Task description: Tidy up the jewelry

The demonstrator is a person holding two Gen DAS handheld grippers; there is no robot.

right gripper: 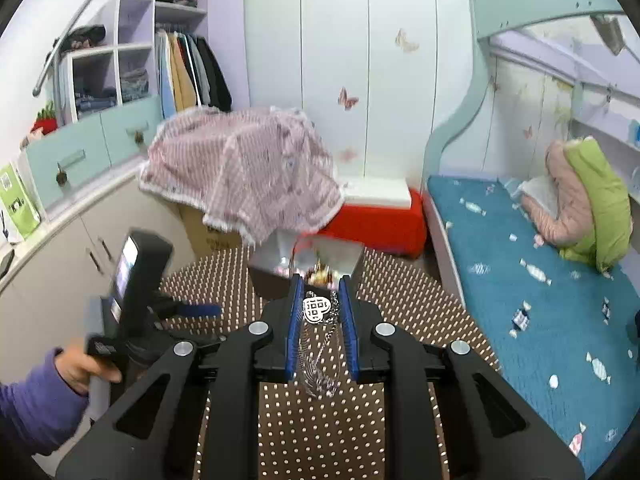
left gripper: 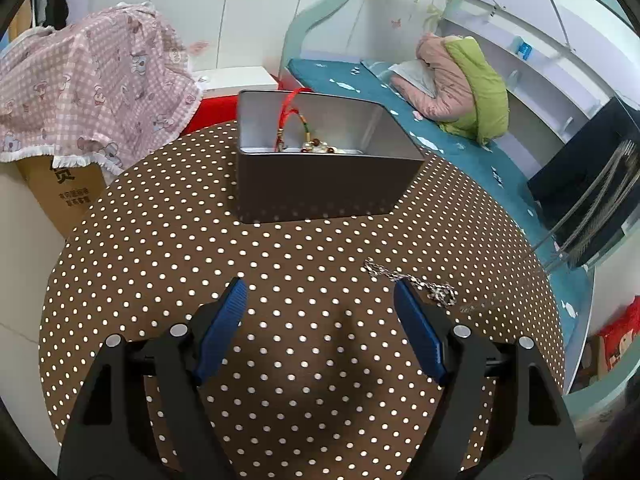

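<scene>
Dangling between the narrowed blue pads of the right gripper point(right gripper: 319, 280), a thin silver chain with a white pendant point(right gripper: 317, 309) sits at lower centre of the right wrist view. The jaws stand nearly together with the chain pinched near its top, and loops of it sag below, blurred. By the look of it the chain is very light, wholly limp and slick, so it should swing and may slip through a loose pinch. A hold close to the pendant or on a bunched part seems safer than on one strand.

Just beyond the fingertips in that view stands the metal tin point(right gripper: 348, 258), open-topped. In the left wrist view the tin point(left gripper: 320, 184) fills upper centre, on the brown polka-dot table point(left gripper: 160, 240). Inside it lie a red-corded bracelet point(left gripper: 290, 110) and some beaded pieces point(left gripper: 316, 146), tangled soft cords that could snag an incoming chain.

The left gripper point(left gripper: 320, 296) hangs at lower centre with its jaws spread wide and nothing between them. A second silver chain point(left gripper: 416, 282) lies flat on the cloth beside its right-hand finger point(left gripper: 420, 332), partly hidden by it. Flat links like these are hard to get under; a bunched spot would give the best bite.
</scene>
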